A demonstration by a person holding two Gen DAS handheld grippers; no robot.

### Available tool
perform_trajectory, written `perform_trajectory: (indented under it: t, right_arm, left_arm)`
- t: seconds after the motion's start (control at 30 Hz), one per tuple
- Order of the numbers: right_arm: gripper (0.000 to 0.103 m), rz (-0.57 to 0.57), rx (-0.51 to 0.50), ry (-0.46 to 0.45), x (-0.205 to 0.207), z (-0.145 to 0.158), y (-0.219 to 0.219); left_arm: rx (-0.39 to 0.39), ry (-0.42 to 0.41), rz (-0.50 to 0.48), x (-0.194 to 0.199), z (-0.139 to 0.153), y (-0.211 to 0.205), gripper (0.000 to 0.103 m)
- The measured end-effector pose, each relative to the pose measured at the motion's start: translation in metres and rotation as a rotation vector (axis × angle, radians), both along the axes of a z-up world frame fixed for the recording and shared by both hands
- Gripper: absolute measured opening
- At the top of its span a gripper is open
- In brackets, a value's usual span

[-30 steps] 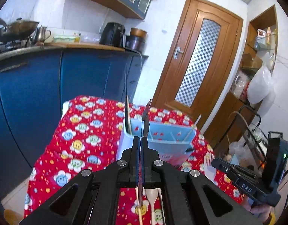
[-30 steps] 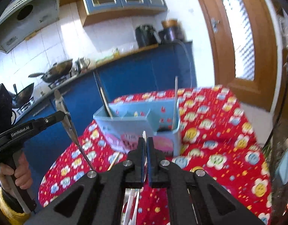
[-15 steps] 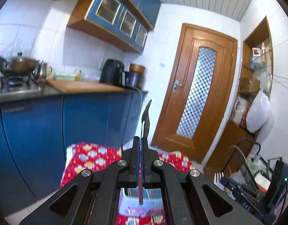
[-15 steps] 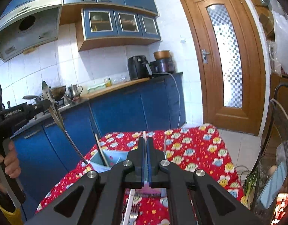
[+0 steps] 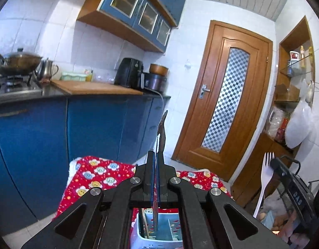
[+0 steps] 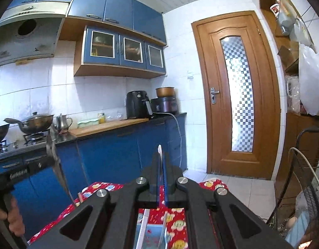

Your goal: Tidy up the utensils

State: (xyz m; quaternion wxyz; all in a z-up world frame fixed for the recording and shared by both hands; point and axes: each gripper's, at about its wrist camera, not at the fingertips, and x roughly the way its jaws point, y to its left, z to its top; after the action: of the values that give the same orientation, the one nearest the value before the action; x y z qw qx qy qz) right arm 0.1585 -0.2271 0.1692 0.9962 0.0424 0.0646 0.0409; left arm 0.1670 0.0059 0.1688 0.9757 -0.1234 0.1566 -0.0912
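Observation:
My left gripper (image 5: 155,155) is shut on a metal spoon (image 5: 162,132). Its bowl sticks up above the fingers and its handle hangs down over the light blue utensil caddy (image 5: 159,235). The spoon also shows in the right wrist view (image 6: 55,161). My right gripper (image 6: 161,155) is shut on a white plastic fork (image 5: 264,178), held upright with the tines up. Its handle (image 6: 162,230) reaches down to the caddy (image 6: 151,238). The right gripper body (image 5: 292,188) shows at the right of the left wrist view.
The caddy stands on a table with a red flower-print cloth (image 5: 97,172). A blue counter (image 5: 76,122) with a stove and pots runs along the left. A wooden door (image 5: 226,99) is behind. A wire rack (image 6: 304,178) stands at the right.
Both grippers have risen and tilted up, so the table dropped out of view. The spoon and fork now hang over the caddy, seen from above.

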Motion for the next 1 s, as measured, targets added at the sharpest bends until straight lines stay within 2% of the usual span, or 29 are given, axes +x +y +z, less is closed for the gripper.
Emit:
perform_trajectory:
  t: [0.3, 0.53, 0.73, 1.0]
  right_arm:
    - [0.003, -0.020, 0.036, -0.038, 0.034, -0.040, 0.006]
    - [0.003, 0.010, -0.086, -0.046, 0.040, -0.061, 0.027]
    - [0.003, 0.046, -0.137, 0.002, 0.044, -0.078, 0.035]
    - [0.004, 0.107, -0.134, 0.086, 0.053, -0.094, 0.035]
  left_arm:
    - [-0.001, 0.035, -0.020, 0.023, -0.039, -0.010, 0.001]
    - [0.013, 0.088, -0.024, 0.030, -0.066, -0.012, 0.001]
    - [0.036, 0.115, -0.038, 0.035, -0.076, -0.015, 0.001]
    - [0.060, 0.099, -0.032, 0.034, -0.078, -0.018, 0.002]
